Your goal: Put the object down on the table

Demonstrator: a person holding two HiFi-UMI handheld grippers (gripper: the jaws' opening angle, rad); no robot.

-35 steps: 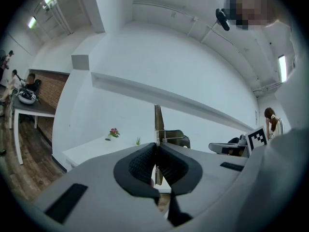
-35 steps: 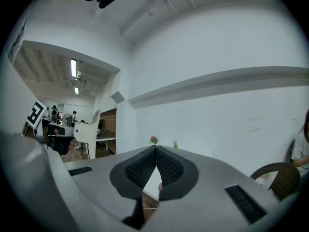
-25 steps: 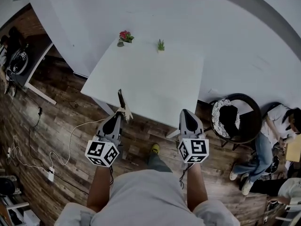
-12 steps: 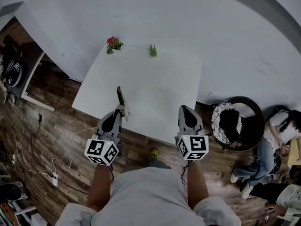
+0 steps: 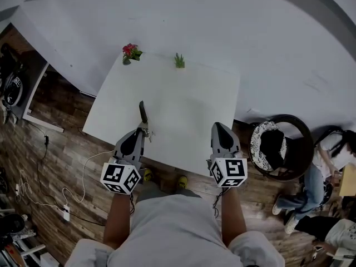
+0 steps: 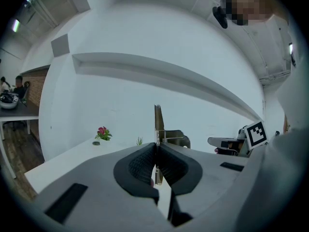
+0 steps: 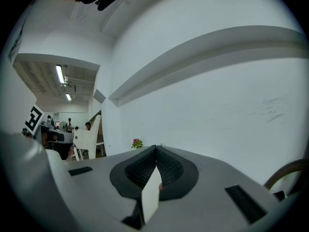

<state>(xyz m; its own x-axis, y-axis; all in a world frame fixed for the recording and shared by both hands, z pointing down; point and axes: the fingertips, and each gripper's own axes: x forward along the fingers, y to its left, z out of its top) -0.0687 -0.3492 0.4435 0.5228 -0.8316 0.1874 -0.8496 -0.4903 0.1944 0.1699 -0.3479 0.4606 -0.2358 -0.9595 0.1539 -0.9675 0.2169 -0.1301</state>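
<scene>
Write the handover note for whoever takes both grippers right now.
Left gripper: shut on a thin dark metal piece, which stands upright out of the jaws over the near side of the white table.
Right gripper: shut, nothing in it, held at the table's near side.
At the table's far edge: a red flower and a small green plant.
Done: the piece is at the table.
Left: lower it onto the tabletop, open the left jaws, draw back.

No words, numbers, labels or brand names can be read in any view.
</scene>
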